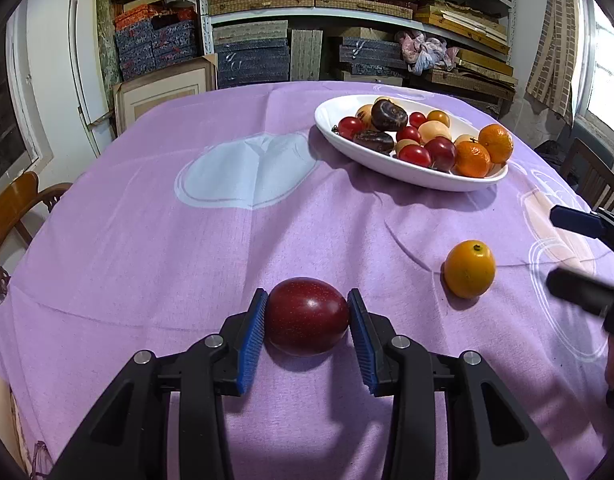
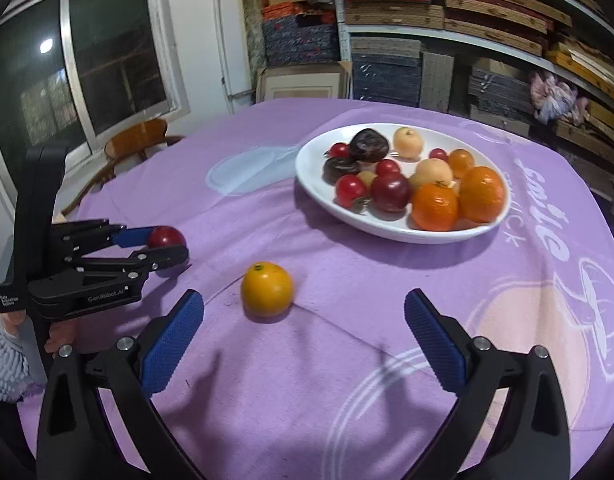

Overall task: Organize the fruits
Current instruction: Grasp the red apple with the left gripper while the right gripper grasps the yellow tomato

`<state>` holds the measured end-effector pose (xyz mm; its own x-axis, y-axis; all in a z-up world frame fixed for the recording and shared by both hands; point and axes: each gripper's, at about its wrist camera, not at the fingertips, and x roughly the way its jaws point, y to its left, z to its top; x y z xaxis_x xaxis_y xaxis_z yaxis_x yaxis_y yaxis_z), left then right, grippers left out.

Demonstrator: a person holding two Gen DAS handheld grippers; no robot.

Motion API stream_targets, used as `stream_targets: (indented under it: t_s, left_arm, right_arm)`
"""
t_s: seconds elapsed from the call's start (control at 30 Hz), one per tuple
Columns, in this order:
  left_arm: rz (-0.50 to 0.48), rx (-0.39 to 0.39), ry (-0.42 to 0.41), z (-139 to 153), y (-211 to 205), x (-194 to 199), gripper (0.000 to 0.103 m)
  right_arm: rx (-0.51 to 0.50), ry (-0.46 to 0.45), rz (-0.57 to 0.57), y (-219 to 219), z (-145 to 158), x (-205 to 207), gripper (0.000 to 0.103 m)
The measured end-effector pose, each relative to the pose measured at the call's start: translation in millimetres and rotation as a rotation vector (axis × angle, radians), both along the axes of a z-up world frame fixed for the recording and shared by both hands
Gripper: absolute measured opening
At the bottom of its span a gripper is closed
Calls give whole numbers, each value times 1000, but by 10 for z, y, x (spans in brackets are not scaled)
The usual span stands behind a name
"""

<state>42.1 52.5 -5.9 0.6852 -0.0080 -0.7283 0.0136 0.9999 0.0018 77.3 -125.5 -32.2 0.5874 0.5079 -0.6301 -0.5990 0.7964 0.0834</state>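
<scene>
My left gripper (image 1: pixel 307 300) is shut on a dark red round fruit (image 1: pixel 307 322), its blue pads pressing both sides just above the purple cloth. The right wrist view shows that gripper (image 2: pixel 173 244) at the left with the red fruit (image 2: pixel 167 236) at its tip. An orange fruit (image 1: pixel 469 269) lies loose on the cloth. My right gripper (image 2: pixel 304 296) stands wide open, and the orange fruit (image 2: pixel 267 289) sits just beyond its fingertips, nearer the left finger. A white oval bowl (image 1: pixel 387 168) at the back right holds several tomatoes, oranges, pale fruits and dark fruits.
The purple tablecloth (image 1: pixel 187 260) covers the whole table. The right gripper (image 1: pixel 551 247) enters from the right edge of the left wrist view. Wooden chairs (image 2: pixel 135 140) stand at the table's far left and right. Shelves of stacked boxes (image 1: pixel 307 0) fill the back wall.
</scene>
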Motion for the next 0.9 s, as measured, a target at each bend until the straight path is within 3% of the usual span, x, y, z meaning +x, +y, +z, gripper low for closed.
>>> stream_targets:
  t_s: [0.13, 0.17, 0.2, 0.27, 0.47, 0.57, 0.9]
  left_arm:
    - [2, -20, 5, -5, 37, 5, 41]
    - [2, -20, 6, -3, 26, 14, 41]
    - [3, -20, 6, -4, 26, 15, 41]
    - [2, -22, 6, -5, 29, 13, 41]
    - [1, -20, 6, -5, 23, 10, 41]
    - [1, -21, 6, -5, 23, 8, 41]
    - [-5, -40, 16, -9, 39, 23, 41]
  right_arm:
    - [-87, 19, 38, 348, -63, 49, 97]
    - [-100, 26, 40, 403, -82, 52, 89]
    - [-114, 44, 42, 445, -102, 85, 73]
    - [-113, 92, 44, 467, -149, 158, 58]
    - [-126, 87, 32, 485, -206, 172, 56]
    - [-137, 92, 38, 506, -225, 184, 38]
    - [-105, 95, 23, 446, -282, 177, 37]
